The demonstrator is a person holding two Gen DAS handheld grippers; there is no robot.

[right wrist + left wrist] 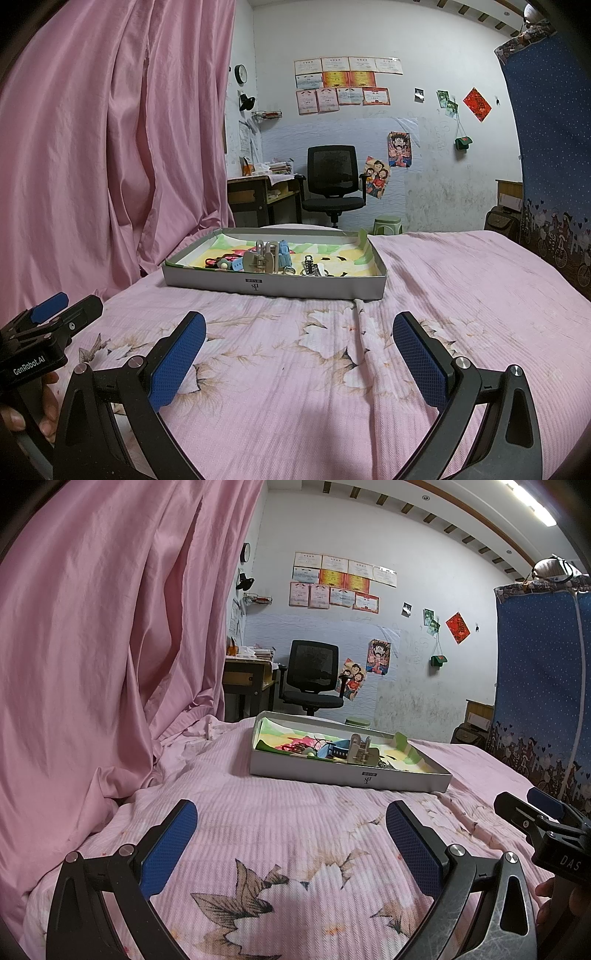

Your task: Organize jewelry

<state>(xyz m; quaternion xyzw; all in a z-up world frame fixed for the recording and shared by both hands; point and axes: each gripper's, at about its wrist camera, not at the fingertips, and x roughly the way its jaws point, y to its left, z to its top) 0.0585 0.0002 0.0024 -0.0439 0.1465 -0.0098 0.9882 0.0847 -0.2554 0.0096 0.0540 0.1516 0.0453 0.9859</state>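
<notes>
Both tongs gape wide and grip nothing: the left gripper and right gripper hover above a pink floral bedspread, short of the grey tray. Hair clips and small trinkets lie heaped inside the tray, too tangled to identify individually. Behind the tray stands a black office chair; left of it hangs a pink curtain.

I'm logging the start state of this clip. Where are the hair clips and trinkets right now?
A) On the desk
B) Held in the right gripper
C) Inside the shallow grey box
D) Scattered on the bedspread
C: the beige claw clip and other trinkets lie inside the shallow grey box on the bedspread, and both grippers are open and empty.
</notes>
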